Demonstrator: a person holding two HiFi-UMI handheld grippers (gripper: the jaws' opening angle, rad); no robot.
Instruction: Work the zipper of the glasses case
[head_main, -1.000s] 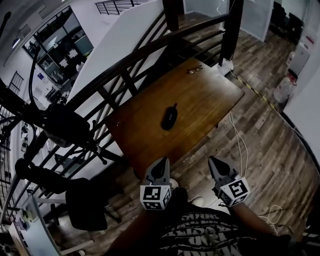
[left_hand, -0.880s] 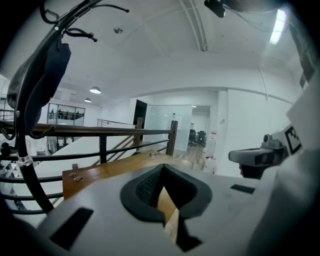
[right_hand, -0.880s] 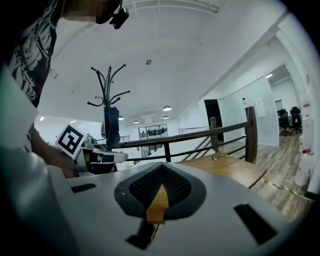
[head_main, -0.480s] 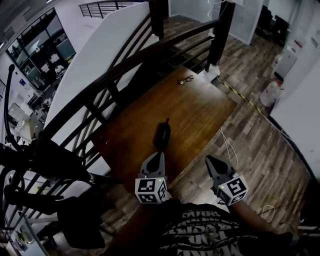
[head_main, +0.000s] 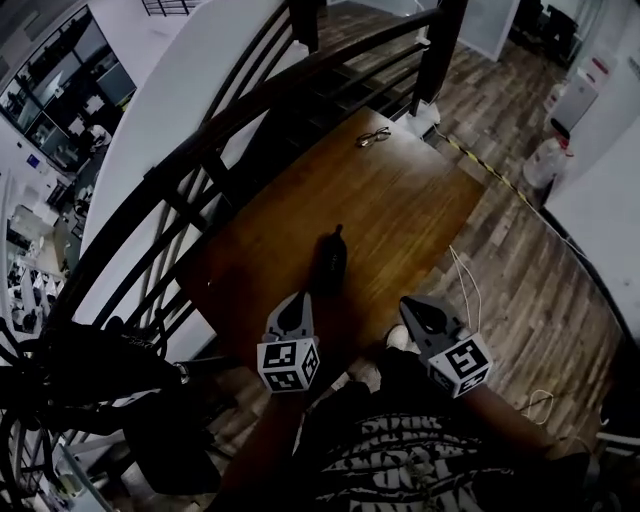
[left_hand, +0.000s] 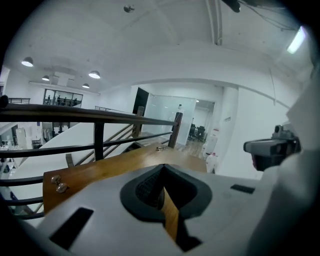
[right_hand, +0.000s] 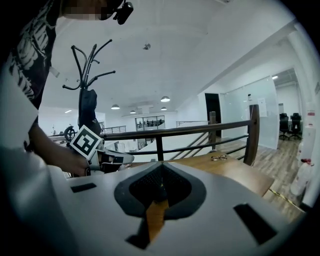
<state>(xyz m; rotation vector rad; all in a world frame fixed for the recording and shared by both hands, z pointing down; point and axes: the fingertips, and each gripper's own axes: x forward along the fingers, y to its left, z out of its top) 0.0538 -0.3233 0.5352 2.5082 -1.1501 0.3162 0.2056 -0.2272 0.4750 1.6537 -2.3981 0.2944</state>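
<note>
A dark oval glasses case (head_main: 329, 262) lies on the wooden table (head_main: 400, 210), near its front edge. My left gripper (head_main: 294, 305) is shut and empty, held just short of the table edge, below and left of the case. My right gripper (head_main: 415, 308) is also shut and empty, to the right of the case and off the table's near corner. In the left gripper view the jaws (left_hand: 162, 187) meet over the table top; the case is hidden there. In the right gripper view the jaws (right_hand: 159, 192) are closed, and the left gripper (right_hand: 97, 150) shows at the left.
A pair of glasses (head_main: 373, 136) lies at the table's far end, also seen as glasses (right_hand: 218, 157) in the right gripper view. A dark railing (head_main: 250, 110) runs along the table's left and far sides. A coat rack (right_hand: 90, 95) stands at the left. Cables (head_main: 470, 290) trail on the wooden floor.
The head view has shifted forward, so the table and case now sit closer to both grippers. Both grippers have come nearer the table's front edge and stay shut.
</note>
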